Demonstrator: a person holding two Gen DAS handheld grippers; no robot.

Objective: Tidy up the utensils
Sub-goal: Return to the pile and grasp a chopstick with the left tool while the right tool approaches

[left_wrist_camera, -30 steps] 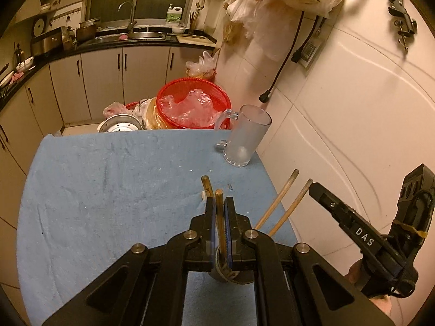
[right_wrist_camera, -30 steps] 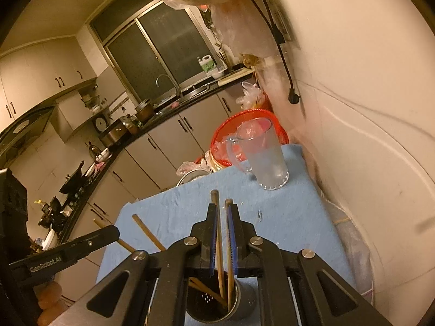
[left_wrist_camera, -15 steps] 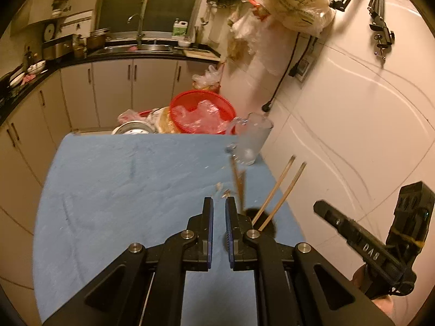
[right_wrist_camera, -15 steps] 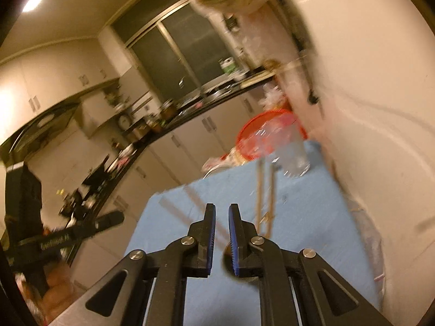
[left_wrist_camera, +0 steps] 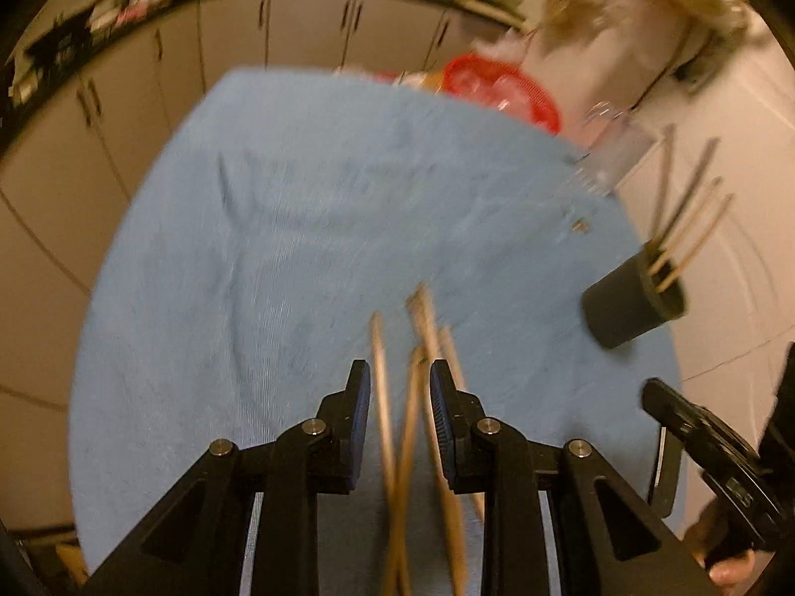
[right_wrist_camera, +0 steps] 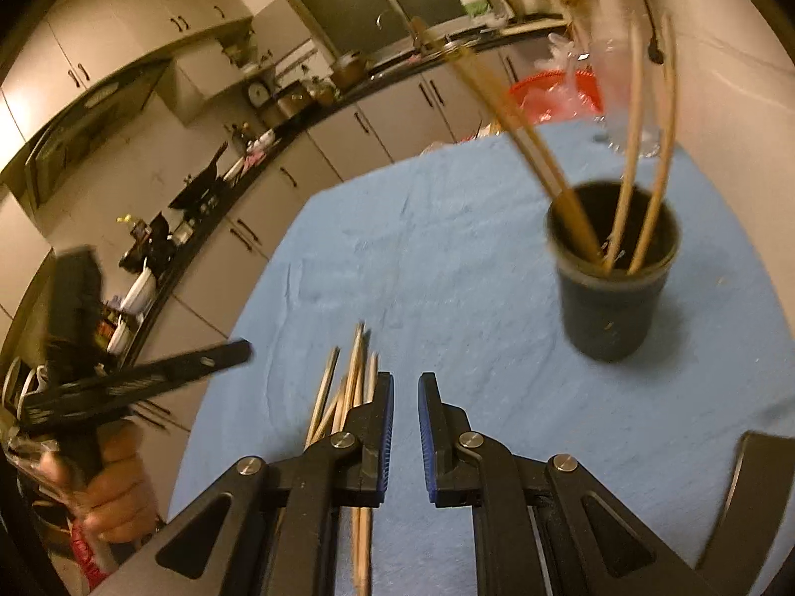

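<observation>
Blurred, my left tongs point(left_wrist_camera: 400, 382) opening over loose chopsticks point(left_wrist_camera: 422, 328), their near ends hidden; right tongs point(right_wrist_camera: 405, 392) nearly together, empty; cup point(right_wrist_camera: 613, 268) sharp.

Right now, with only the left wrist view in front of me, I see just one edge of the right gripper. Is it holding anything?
Observer: No. The right gripper has its jaws almost shut, with nothing between them.
Operator: Where do the loose chopsticks lie relative to it?
Observer: The loose chopsticks lie on the blue cloth, just beside its left finger and outside the jaws.
</observation>
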